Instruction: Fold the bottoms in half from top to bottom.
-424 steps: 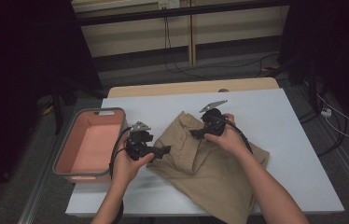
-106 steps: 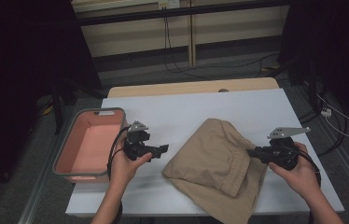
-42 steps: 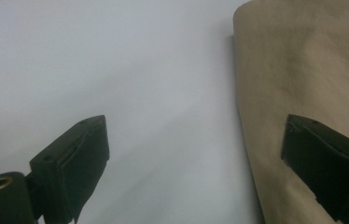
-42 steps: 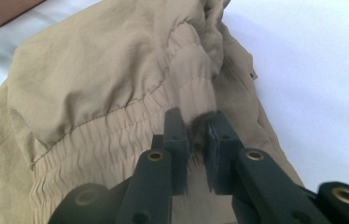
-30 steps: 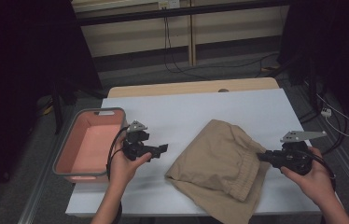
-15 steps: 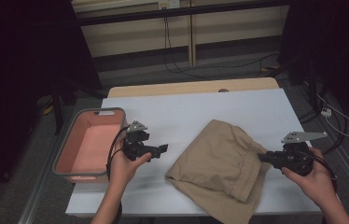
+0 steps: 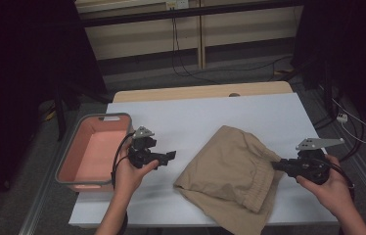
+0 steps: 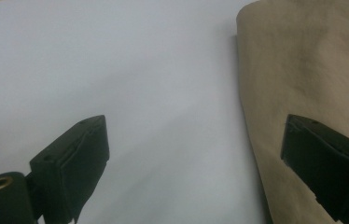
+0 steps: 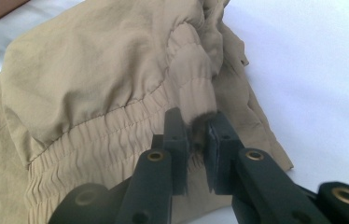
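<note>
From the high view, you are holding the right gripper (image 7: 277,166) at the right edge of the tan shorts (image 7: 230,171), which are lying on the right half of the white table (image 7: 195,117), partly folded, with one corner hanging over the near edge. The garment's long axis is running diagonally, from the far-right waistband end down toward the near edge. Your left gripper (image 7: 170,155) is hovering above bare table between the pink bin (image 7: 93,152) and the shorts, probably waiting to take a second corner.

In the left gripper view, your jaws are standing wide apart, gripping nothing; the shorts' (image 8: 312,84) left edge is running up the frame just inside the right-hand jaw, so the cloth is near but not yet caught.

In the right gripper view, your jaws are closed on a bunched bit of the elastic waistband (image 9: 196,93), pinching the gathered fabric between the pads. Holding the band rather than thin cloth is likely giving you a firmer bite for pulling the shorts flat.
</note>
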The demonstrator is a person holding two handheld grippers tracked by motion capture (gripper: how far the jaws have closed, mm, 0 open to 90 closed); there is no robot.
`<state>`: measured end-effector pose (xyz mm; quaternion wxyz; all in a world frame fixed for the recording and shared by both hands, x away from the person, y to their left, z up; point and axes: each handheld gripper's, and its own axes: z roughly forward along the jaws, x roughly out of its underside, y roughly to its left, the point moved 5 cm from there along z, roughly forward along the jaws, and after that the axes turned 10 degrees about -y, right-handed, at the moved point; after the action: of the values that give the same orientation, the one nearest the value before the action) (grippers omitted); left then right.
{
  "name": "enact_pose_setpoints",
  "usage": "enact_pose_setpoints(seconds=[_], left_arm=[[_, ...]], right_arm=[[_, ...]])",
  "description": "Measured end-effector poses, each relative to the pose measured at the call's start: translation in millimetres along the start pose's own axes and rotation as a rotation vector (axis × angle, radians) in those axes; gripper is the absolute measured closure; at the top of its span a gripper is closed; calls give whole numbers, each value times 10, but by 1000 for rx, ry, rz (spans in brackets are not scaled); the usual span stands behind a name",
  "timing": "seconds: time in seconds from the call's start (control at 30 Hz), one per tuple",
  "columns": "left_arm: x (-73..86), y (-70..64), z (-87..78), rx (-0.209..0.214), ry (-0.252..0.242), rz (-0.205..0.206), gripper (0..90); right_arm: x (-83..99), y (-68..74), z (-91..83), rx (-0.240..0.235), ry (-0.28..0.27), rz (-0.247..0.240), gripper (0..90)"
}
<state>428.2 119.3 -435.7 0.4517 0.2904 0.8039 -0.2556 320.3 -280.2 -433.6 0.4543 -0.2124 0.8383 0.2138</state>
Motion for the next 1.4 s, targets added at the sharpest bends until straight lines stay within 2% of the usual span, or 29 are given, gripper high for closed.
enact_pose_setpoints(seconds=[0.47, 0.67, 0.73, 0.87, 0.97, 1.07, 1.13, 1.2, 1.23, 1.27, 1.3, 1.4], left_arm=[[-9, 2, -12, -1, -3, 1, 79], [-3, 0, -4, 1, 1, 3, 79], [-4, 1, -3, -1, 0, -1, 80], [3, 3, 4, 1, 4, 0, 79], [3, -2, 10, 4, 2, -1, 79], [14, -2, 26, 3, 5, -1, 79], [21, -4, 31, 6, 11, -1, 79], [24, -6, 34, 7, 12, 0, 79], [27, -6, 39, 7, 13, 1, 79], [27, -6, 39, 7, 13, 1, 79], [30, -9, 41, 9, 14, -4, 79], [26, 0, 34, 10, 17, 5, 79]], right_arm=[[24, -41, -58, -10, 14, 21, 808], [97, -69, 9, 2, 30, 10, 787], [109, -79, 31, 13, 39, -1, 755], [92, -118, 69, 49, 30, -7, 562], [4, -126, 110, 68, -7, -19, 459], [-47, -125, 159, 74, -23, -37, 446], [-92, -128, 235, 88, -29, -59, 455], [-115, -136, 307, 86, -34, -59, 482], [-109, -141, 411, 66, -19, -56, 600], [-109, -141, 411, 66, -19, -56, 600], [-73, -134, 471, 68, -2, -65, 707], [-46, -147, 476, 75, 10, -60, 759]])
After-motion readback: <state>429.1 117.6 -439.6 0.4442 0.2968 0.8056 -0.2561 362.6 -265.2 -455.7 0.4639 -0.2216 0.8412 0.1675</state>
